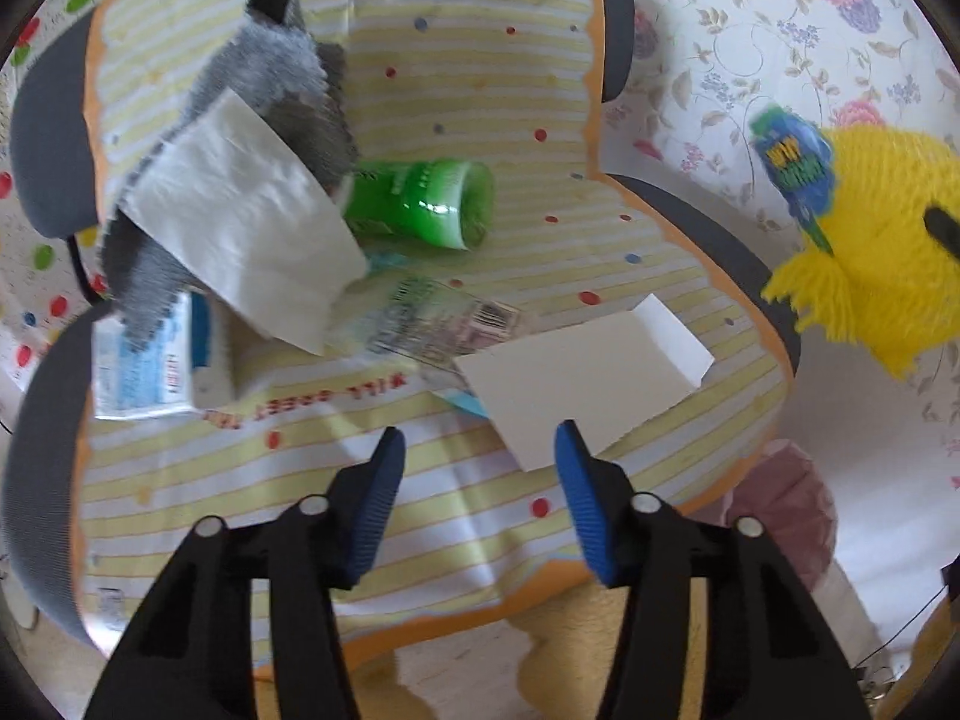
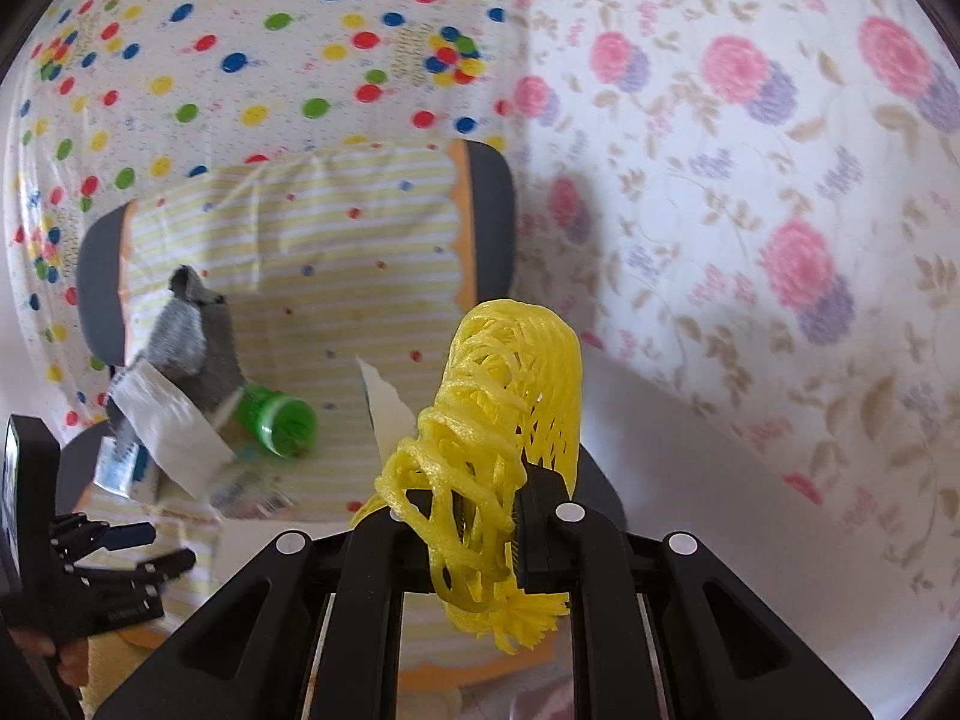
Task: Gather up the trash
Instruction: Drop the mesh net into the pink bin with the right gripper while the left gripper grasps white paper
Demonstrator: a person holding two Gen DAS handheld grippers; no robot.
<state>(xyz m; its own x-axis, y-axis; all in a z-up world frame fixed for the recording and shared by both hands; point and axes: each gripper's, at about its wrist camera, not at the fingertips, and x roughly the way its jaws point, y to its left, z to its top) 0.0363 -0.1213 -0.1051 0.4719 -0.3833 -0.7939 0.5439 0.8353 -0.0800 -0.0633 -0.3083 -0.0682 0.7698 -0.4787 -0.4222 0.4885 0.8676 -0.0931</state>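
While the right gripper (image 2: 480,516) has its fingers clamped on a yellow foam net (image 2: 510,408), holding it up over by the floral sheet (image 2: 750,240), the left gripper (image 1: 477,462) hangs with fingers spread wide over the striped chair cushion (image 1: 480,60). On that cushion: a green bottle (image 1: 432,204) on its side, a white napkin (image 1: 240,222) draped over a grey sock (image 1: 282,72), a white card (image 1: 576,372), and what looks like a blurry wrapper (image 1: 444,318).

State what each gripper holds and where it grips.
The right gripper is shut on the yellow foam net, pinching its lower bunched end. The left gripper is open, holding nothing.
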